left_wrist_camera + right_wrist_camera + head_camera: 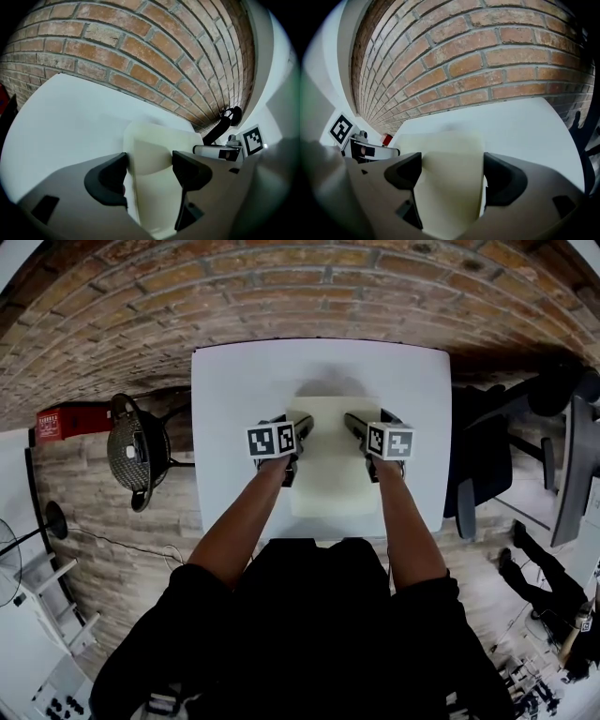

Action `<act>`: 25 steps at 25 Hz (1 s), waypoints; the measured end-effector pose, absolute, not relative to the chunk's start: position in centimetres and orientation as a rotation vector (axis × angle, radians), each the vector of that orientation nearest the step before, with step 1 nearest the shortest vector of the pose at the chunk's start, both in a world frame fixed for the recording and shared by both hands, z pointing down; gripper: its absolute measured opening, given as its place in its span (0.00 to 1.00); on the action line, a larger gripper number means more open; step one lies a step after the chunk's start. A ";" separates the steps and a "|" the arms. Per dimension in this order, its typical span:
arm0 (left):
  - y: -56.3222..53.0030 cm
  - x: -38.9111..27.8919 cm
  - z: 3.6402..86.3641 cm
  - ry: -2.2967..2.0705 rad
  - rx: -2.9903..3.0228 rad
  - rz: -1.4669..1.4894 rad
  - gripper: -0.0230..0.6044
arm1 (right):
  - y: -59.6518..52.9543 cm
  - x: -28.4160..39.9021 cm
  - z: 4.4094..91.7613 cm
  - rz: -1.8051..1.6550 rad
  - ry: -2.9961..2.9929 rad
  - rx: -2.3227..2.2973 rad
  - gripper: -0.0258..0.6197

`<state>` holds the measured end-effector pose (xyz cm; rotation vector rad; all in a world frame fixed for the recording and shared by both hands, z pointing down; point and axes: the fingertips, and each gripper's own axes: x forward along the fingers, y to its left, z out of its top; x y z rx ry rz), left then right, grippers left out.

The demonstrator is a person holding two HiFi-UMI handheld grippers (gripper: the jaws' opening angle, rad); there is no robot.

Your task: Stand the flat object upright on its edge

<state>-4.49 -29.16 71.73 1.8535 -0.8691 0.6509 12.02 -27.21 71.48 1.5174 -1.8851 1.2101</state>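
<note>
Head view puts the cream board (333, 460) at the centre of the frame. It lies on the white table (225, 427) with its far end toward the brick wall (281, 296) at the top. A soft shadow sits on the table just beyond that far end, and I cannot tell whether the end is off the surface at all.

In the left gripper view the left claw (149, 164) has its jaws spread wide and straddles the board's left side. The left jaw sits just beside the pale side edge and the right jaw is over the top face. The board runs on past that jaw toward the right of the frame.

The right gripper view mirrors this. The right claw (452, 173) is equally wide, with its right jaw just beside the board's right edge and its left jaw over the face. Neither claw appears to clamp the board; each only brackets one side.

The task looks barely begun, since the board is flat or close to it and not on an edge. What is left, as I judge it, is to tip it up, settle it on one edge and let go without it toppling.
</note>
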 end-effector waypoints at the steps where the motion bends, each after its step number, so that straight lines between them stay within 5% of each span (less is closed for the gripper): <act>1: -29.1 -4.5 71.4 -0.869 1.861 0.650 0.54 | -27.1 12.0 71.2 1.205 -1.887 1.521 0.69; 25: -27.5 -6.5 64.3 -0.911 2.046 0.614 0.54 | -24.7 9.9 63.8 1.057 -1.952 1.648 0.68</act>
